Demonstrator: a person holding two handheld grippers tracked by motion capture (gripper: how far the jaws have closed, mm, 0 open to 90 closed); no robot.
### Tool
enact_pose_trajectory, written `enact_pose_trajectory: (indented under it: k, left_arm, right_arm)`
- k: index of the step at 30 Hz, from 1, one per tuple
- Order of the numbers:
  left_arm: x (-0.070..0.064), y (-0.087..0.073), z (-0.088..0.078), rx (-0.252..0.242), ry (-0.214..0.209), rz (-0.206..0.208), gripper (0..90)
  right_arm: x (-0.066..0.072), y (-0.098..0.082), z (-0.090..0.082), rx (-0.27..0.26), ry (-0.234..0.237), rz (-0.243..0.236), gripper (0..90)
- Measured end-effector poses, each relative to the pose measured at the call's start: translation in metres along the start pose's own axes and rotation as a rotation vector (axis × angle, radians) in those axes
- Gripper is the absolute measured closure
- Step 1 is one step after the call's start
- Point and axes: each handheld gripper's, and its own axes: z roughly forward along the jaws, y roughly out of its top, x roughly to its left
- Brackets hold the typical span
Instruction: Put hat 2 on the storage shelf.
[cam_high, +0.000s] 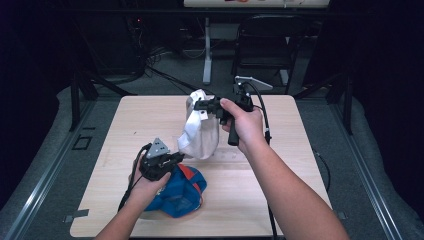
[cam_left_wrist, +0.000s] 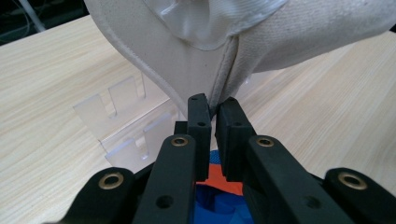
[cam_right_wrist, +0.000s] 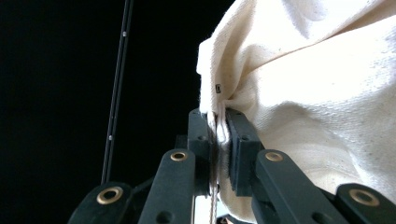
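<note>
I am holding the cream cloth cap (cam_high: 198, 131) up over the middle of the pale wooden worktop (cam_high: 280, 165), my right gripper (cam_high: 204, 105) pinching its upper edge and my left gripper (cam_high: 176, 159) pinching its lower seam above the blue-and-orange cap (cam_high: 182, 192), probably to straighten it next.

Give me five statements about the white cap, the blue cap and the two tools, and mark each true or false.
1. The right tool is shut on the white cap. True.
2. The white cap lies flat on the table. False: it hangs lifted above it.
3. The blue cap sits on the table near the left tool. True.
4. The left tool's jaws stand wide open. False: they are shut at the white cap's lower edge.
5. The blue cap has an orange part. True.
</note>
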Motion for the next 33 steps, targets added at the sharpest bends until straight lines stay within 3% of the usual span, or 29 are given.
enact_pose_trajectory:
  k: [5, 12, 20, 27, 30, 32, 33]
  left_arm:
    - [0.010, -0.001, 0.001, 0.019, -0.038, -0.017, 85.4]
    - [0.012, -0.002, 0.004, 0.022, -0.042, -0.034, 85.4]
    - [0.013, -0.006, 0.003, 0.033, -0.001, -0.034, 85.4]
    - [0.010, -0.009, 0.003, 0.046, 0.046, -0.061, 85.8]
    - [0.010, -0.011, 0.004, 0.048, 0.048, -0.089, 85.8]
    - [0.010, -0.012, 0.007, 0.065, 0.047, -0.079, 85.9]
    - [0.009, -0.012, 0.008, 0.065, 0.068, -0.076, 86.0]
  right_arm:
    - [-0.003, 0.003, 0.003, -0.007, -0.011, 0.007, 82.0]
    - [-0.006, 0.006, 0.005, -0.008, -0.026, 0.006, 81.9]
    - [-0.007, 0.007, 0.010, -0.003, -0.061, -0.009, 81.4]
    - [-0.009, 0.007, 0.014, 0.007, -0.109, -0.048, 81.0]
    - [-0.010, 0.007, 0.015, 0.010, -0.130, -0.053, 81.1]
    - [-0.012, 0.007, 0.016, 0.012, -0.134, -0.058, 81.1]
    - [-0.013, 0.006, 0.016, 0.017, -0.138, -0.055, 81.1]
